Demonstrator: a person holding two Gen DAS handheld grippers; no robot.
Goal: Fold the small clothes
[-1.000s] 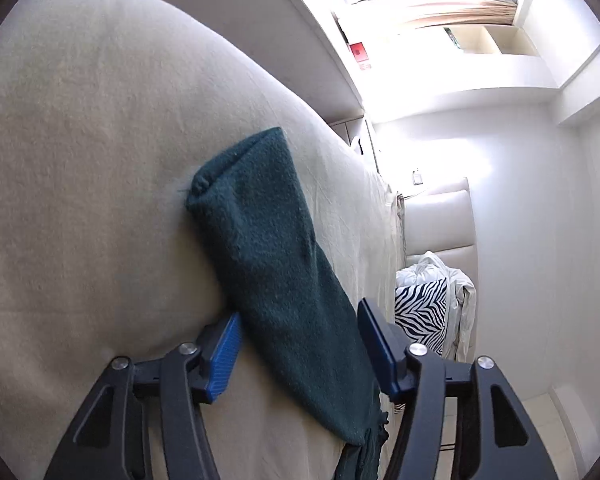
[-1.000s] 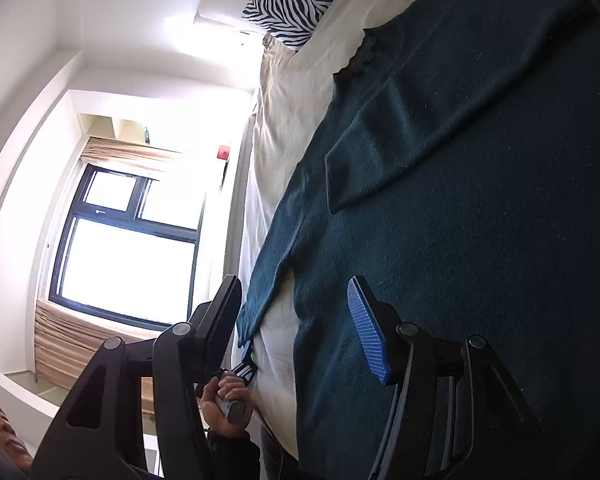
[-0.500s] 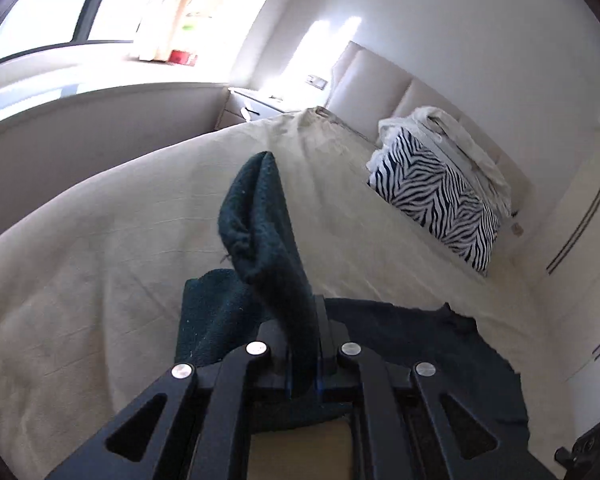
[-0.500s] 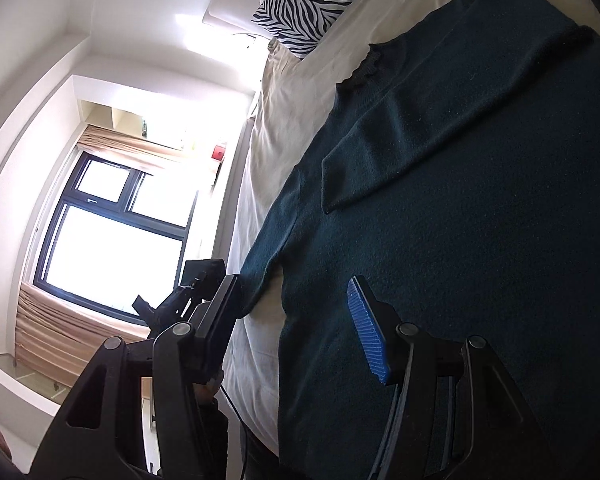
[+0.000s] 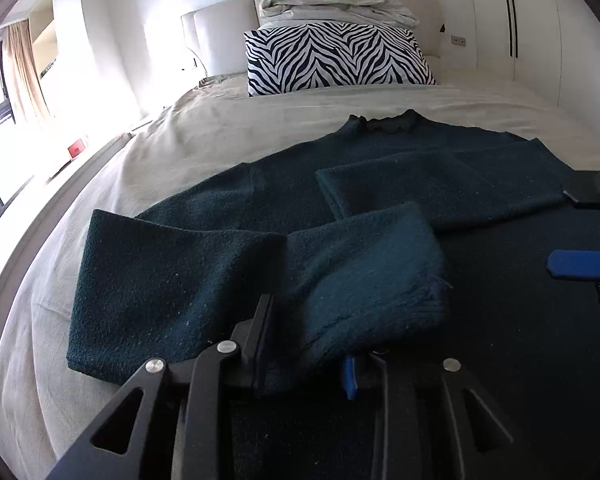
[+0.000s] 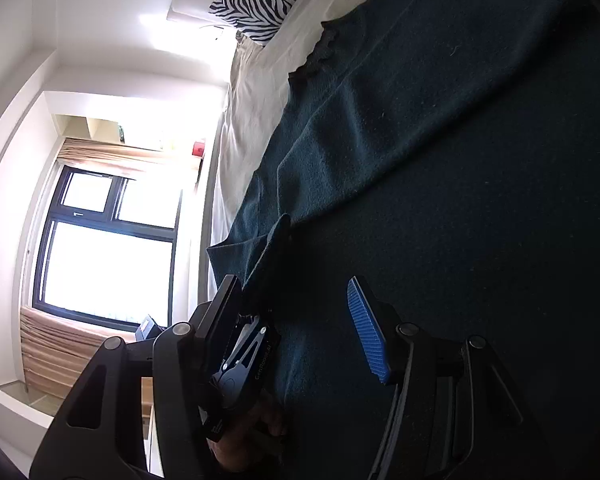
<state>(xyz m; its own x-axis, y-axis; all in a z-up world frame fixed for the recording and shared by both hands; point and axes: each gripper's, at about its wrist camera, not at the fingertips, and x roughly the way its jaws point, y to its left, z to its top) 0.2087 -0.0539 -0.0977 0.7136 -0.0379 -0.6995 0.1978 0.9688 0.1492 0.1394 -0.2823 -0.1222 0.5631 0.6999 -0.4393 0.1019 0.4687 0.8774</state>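
Cream-sheeted bed (image 5: 204, 136), headboard end far from left cam, window side at frame left. Zebra pillow (image 5: 336, 58) up at headboard w/ crumpled white bedding (image 5: 332, 4) stacked on top.

Dark teal sweater (image 5: 500, 320) spread flat mid-bed, collar pointing toward pillow, long axis running head-to-foot along bed. One sleeve (image 5: 440, 184) folded in across chest, lying crosswise, cuff end pointing window-ward. Other sleeve (image 5: 228, 276) doubled back over body from window side, also crosswise, cuff (image 5: 412, 300) pointing away from window; fold bulge overhanging onto sheet.

Left gripper (image 5: 306, 344) low over sweater body, jaws spreading apart, sleeve cloth near cuff draped between them; blue pad partly hidden by cloth, pads no longer squeezing, by the look.

Right gripper (image 6: 296, 320) roughly half-spread, hovering over sweater body near window-side edge, nothing between jaws. In left cam, seen at right edge, apart from cuff.
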